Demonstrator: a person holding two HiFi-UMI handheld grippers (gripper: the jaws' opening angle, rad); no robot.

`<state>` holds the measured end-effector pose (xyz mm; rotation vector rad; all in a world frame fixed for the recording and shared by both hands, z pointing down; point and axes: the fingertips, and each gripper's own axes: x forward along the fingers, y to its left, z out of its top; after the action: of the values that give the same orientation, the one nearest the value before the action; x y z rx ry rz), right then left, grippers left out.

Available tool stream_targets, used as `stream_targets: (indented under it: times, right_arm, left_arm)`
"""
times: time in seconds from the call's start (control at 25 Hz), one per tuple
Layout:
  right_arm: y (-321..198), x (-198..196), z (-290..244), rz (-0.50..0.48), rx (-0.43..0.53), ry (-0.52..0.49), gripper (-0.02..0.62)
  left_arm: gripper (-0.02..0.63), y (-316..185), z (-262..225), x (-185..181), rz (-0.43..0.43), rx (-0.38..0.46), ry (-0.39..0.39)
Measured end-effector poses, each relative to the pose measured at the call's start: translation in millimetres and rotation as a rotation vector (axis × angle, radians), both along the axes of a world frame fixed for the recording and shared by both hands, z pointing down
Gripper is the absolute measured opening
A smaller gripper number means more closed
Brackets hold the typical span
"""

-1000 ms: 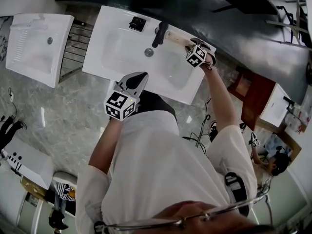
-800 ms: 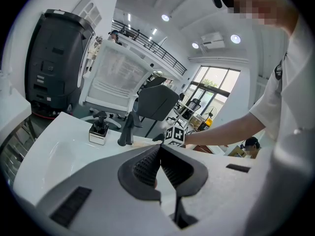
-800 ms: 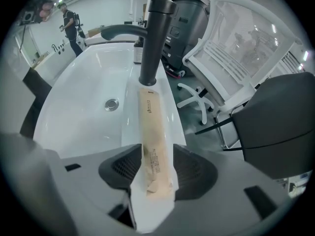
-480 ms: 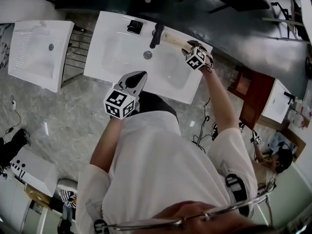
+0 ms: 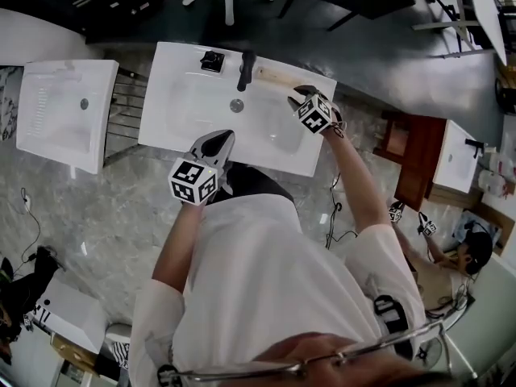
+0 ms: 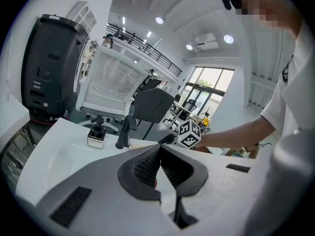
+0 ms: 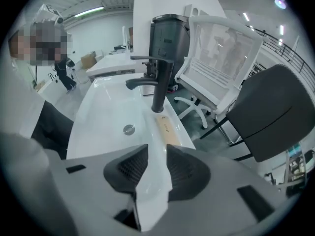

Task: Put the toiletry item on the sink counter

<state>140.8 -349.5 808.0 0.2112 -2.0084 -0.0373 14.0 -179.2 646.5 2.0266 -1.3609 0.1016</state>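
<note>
On sink rim point(image 5: 185, 59) beside faucet point(image 5: 244, 69): slim tan toiletry box point(image 7: 166, 129), likely light, rigid; pinch narrow sides. Right gripper point(image 7: 156, 154) closing, empty; left gripper point(image 6: 160, 150) jaws together.

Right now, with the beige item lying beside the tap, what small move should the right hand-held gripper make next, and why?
Probably draw the right hand-held gripper back. The beige item lies flat on the sink counter beside the black tap, apart from the closing jaws, which hold nothing: placing looks done.
</note>
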Motion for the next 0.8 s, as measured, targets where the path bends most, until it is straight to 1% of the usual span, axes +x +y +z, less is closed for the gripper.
stream_targets:
  times: [0.24,0.4,0.56,0.72,0.8]
  right_arm:
    - [23,1,-33,0.072,0.009,-0.061,0.067]
    - [40,3,-59,0.124,0.025,-0.095,0.046]
    - [59,2,-87,0.173,0.043,-0.123,0.029]
    - [84,2,-110,0.231,0.046,-0.142,0.020]
    - [98,3,-117,0.244,0.045,-0.141,0.018]
  left_arm:
    - [0.005,10,-8,4,0.031,0.022,0.013]
    - [0.005,19,-14,1,0.073,0.032,0.012]
    - [0.005,27,-24,-8,0.111,0.052,0.011]
    - [0.005,40,-31,-23,0.130,0.054,0.023]
    - [0.005,48,-34,-29,0.139,0.057,0.027]
